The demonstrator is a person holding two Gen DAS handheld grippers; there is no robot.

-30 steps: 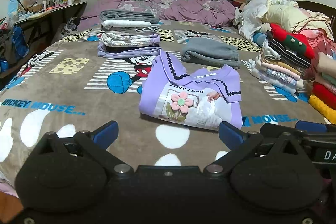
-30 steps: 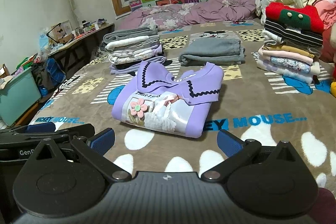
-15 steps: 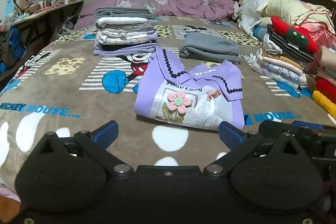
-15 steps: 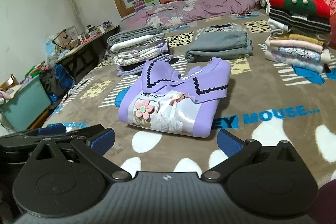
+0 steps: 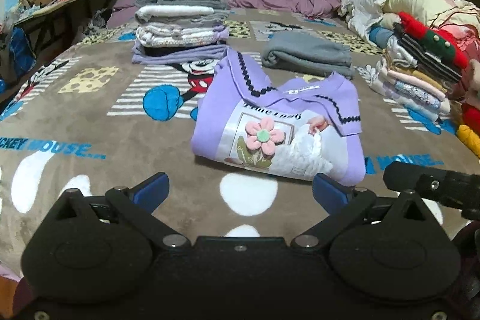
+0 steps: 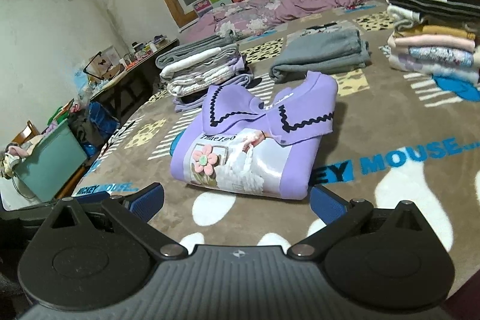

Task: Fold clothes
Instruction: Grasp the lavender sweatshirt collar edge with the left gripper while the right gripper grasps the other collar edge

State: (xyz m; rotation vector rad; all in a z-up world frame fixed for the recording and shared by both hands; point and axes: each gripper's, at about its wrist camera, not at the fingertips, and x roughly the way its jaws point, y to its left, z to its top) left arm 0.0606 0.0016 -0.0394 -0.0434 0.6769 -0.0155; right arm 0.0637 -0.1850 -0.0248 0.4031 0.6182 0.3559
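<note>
Your left gripper [image 5: 240, 189] spread wide and holding nothing, your right gripper [image 6: 237, 198] likewise, folded purple sweater [image 5: 279, 122] just ahead on the blanket [image 5: 90, 98], grey folded garment [image 5: 307, 54] beyond, stacked clothes [image 5: 180, 26] far left.

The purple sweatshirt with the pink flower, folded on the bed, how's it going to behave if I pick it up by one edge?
The purple sweatshirt is soft folded fabric, so it will probably sag and start unfolding if lifted by one edge. Its loose collar lies flapped on top and would likely flop. On the plush blanket it would probably drag and bunch rather than slide.
</note>
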